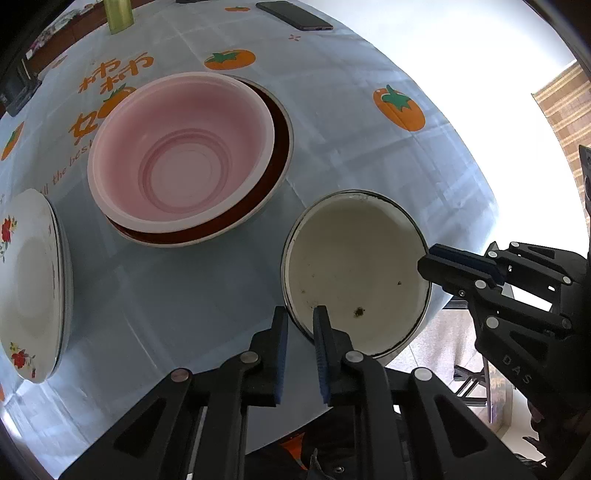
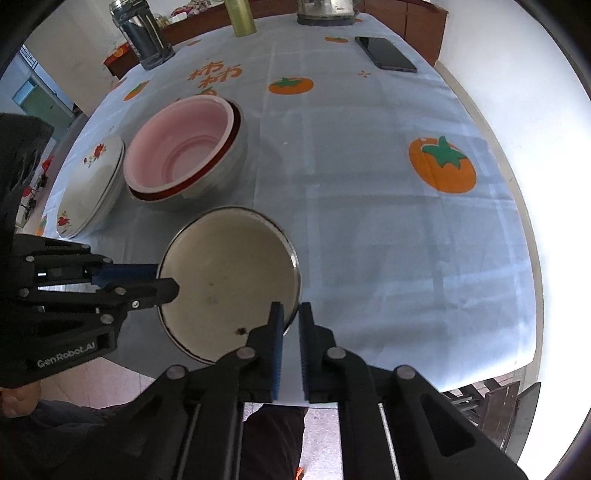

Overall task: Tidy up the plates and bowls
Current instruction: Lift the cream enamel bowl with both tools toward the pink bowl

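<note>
A white enamel bowl (image 1: 354, 266) (image 2: 229, 280) with a thin dark rim stands at the near edge of the table. My left gripper (image 1: 301, 321) (image 2: 166, 278) is shut on its left rim, one finger inside the bowl and one outside. My right gripper (image 2: 291, 315) (image 1: 426, 258) is shut on the rim at the opposite side, again with a finger on each side of the wall. Farther back, a pink bowl (image 1: 181, 155) (image 2: 181, 147) is nested in a larger bowl with a red inside (image 1: 275, 173) (image 2: 229, 173). Stacked floral plates (image 1: 33, 280) (image 2: 92, 184) lie at the left.
The tablecloth (image 1: 369, 147) (image 2: 369, 221) is pale blue with orange fruit prints. At the far side are a dark phone (image 1: 293, 14) (image 2: 386, 53), a green bottle (image 1: 118, 14) (image 2: 242, 16) and a dark jar (image 2: 144, 33). A person's legs and the floor show below the table's near edge.
</note>
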### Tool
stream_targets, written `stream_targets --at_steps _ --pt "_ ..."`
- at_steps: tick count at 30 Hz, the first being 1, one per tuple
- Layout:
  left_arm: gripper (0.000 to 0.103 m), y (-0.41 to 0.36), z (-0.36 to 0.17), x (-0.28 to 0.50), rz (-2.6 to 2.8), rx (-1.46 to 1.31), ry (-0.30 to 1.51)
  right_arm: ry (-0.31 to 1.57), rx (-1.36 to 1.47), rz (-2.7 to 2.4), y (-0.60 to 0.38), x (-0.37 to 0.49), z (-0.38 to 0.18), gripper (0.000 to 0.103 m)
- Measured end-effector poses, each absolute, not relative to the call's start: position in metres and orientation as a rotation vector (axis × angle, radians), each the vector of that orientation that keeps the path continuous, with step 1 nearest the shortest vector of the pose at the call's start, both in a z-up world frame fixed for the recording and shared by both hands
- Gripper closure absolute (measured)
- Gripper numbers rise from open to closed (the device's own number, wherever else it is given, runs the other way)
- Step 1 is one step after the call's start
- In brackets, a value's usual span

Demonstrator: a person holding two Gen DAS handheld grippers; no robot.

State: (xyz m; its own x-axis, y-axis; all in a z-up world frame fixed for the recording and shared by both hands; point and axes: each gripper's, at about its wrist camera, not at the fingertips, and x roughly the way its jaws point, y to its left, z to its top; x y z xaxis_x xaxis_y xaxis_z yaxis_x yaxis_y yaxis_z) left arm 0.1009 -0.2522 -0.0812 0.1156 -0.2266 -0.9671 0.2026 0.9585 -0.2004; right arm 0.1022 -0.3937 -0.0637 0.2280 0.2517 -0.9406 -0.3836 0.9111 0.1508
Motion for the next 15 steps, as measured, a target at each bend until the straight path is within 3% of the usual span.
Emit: stream_targets --at_steps 15 --pt "0.088 -0.248 -0.052 0.096 -0.337 -0.026 1.366 1.248 -0.118 0.449 -0.395 0.099 -0.043 0.096"
